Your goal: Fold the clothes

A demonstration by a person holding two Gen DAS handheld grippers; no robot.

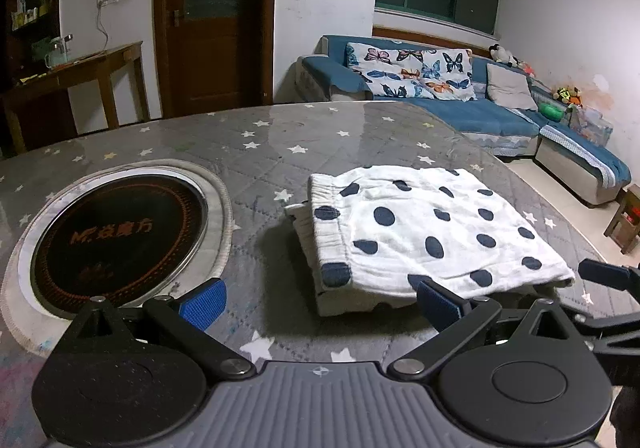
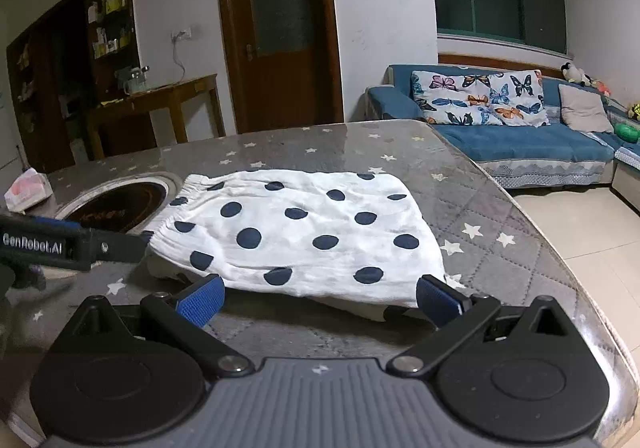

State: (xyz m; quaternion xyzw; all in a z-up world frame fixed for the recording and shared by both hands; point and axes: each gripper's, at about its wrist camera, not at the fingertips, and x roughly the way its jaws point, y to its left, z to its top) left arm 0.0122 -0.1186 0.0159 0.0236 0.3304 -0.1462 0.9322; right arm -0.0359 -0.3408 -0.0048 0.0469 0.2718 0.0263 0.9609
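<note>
A white garment with dark blue polka dots (image 1: 424, 232) lies folded in a flat stack on the grey star-patterned table (image 1: 320, 135). It also shows in the right wrist view (image 2: 304, 232). My left gripper (image 1: 320, 304) is open and empty, just in front of the stack's near left corner. My right gripper (image 2: 320, 300) is open and empty, at the stack's near edge, its jaws spread about as wide as the garment. The left gripper's finger (image 2: 72, 244) shows at the left of the right wrist view, beside the elastic waistband.
A round black induction hob (image 1: 116, 236) is set into the table left of the garment. A tissue pack (image 2: 28, 187) lies at the table's far left. The table edge (image 2: 560, 248) drops off on the right. A blue sofa (image 1: 460, 103) and a wooden door stand beyond.
</note>
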